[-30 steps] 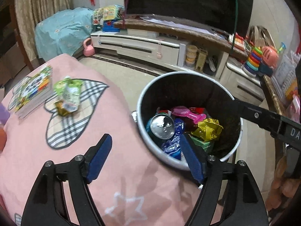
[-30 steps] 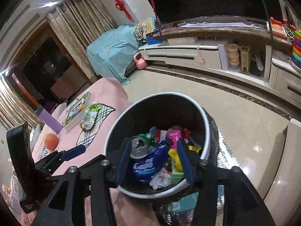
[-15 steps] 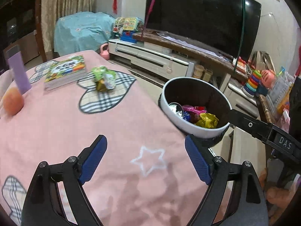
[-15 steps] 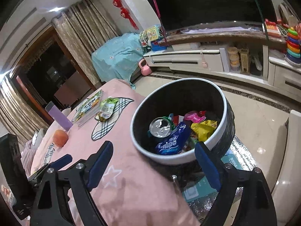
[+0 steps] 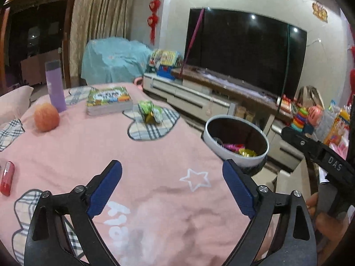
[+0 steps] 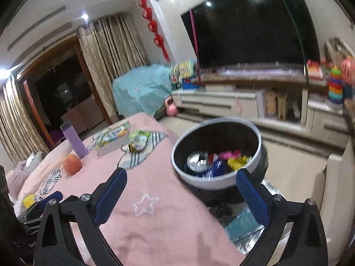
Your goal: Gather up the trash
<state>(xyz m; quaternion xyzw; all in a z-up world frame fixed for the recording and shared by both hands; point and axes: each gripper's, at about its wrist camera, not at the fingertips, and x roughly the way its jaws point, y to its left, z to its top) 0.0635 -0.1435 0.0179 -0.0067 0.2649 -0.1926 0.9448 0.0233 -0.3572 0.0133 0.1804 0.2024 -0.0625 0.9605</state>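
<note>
Trash left to collect: a crumpled green snack wrapper lying on a plaid heart patch of the pink cloth, well ahead of both hand-held grippers, just beside a picture book.
Trash bin: a round white-rimmed bin ahead and to the right, at the table's edge, holding a drink can and bright wrappers.
Left hand-held gripper: jaws spread wide, holding nothing, hovering over the pink cloth.
Right hand-held gripper: jaws spread wide, empty, the bin just past its right finger.
Step in hand: between items, it seems; both grippers are free to fetch the next piece.
Next move: reach forward to the green wrapper, close on it, carry it right to the bin.
Not trash, likely: an orange fruit and a purple bottle, ahead to the left.
</note>
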